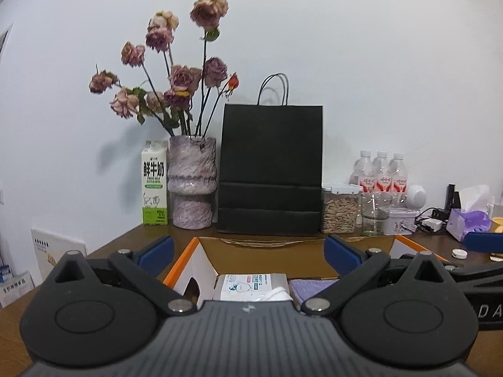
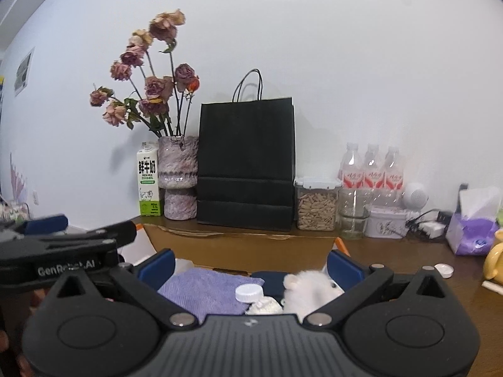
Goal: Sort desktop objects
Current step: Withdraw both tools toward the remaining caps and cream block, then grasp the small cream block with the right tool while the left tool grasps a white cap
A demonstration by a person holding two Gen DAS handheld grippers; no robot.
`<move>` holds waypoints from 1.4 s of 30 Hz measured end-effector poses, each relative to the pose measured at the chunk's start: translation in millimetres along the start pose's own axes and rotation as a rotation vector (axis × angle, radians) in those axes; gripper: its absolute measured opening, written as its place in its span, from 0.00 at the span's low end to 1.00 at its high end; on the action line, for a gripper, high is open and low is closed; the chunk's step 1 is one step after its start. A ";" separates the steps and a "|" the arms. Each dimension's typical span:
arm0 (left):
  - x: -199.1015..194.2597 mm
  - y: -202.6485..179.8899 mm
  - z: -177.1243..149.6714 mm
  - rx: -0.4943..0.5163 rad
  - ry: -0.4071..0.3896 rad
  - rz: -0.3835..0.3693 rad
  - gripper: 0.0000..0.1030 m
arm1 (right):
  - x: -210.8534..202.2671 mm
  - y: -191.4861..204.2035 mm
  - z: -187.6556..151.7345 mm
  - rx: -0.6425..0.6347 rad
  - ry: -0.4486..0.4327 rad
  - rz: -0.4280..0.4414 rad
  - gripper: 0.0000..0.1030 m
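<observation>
An open cardboard box (image 1: 181,265) with orange edges sits on the brown desk in front of both grippers. In the left wrist view it holds a white printed packet (image 1: 248,286) and a purple cloth (image 1: 314,286). My left gripper (image 1: 249,251) hovers open over the box with nothing between its blue pads. In the right wrist view the box (image 2: 251,251) shows the purple cloth (image 2: 210,289), a white-capped bottle (image 2: 249,292) and a white fluffy toy (image 2: 311,287). My right gripper (image 2: 250,265) is open wide above them and holds nothing.
Along the wall stand a milk carton (image 1: 154,185), a vase of dried roses (image 1: 192,185), a black paper bag (image 1: 270,169), a jar of seeds (image 1: 340,209), a glass jar (image 1: 374,215) and water bottles (image 1: 382,172). A purple tissue pack (image 2: 471,232), yellow mug (image 2: 493,262) and white lid (image 2: 444,270) lie right.
</observation>
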State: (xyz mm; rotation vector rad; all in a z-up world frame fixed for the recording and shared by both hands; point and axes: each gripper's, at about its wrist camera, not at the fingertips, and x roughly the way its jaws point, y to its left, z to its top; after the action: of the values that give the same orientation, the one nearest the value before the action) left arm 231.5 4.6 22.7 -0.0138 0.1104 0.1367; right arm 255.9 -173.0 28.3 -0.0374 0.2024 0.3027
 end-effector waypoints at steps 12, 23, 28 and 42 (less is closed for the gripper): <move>-53.7 6.7 -12.4 0.027 0.061 0.000 1.00 | -54.2 -11.9 -23.5 0.033 0.071 -0.026 1.00; -59.2 13.7 -24.8 0.135 0.282 -0.093 1.00 | -71.3 -31.1 -47.6 0.022 0.293 -0.003 0.93; -48.4 14.1 -34.7 0.157 0.394 -0.137 0.97 | -58.3 -28.4 -51.0 -0.004 0.366 0.002 0.88; -19.5 4.1 -46.1 0.107 0.521 -0.170 0.85 | -20.4 -26.5 -54.2 0.043 0.449 -0.004 0.77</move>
State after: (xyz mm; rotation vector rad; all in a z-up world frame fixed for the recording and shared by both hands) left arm 206.7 5.1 -21.0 0.0489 0.6352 -0.0463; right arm 234.4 -207.8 -20.4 -0.0632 0.6538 0.2828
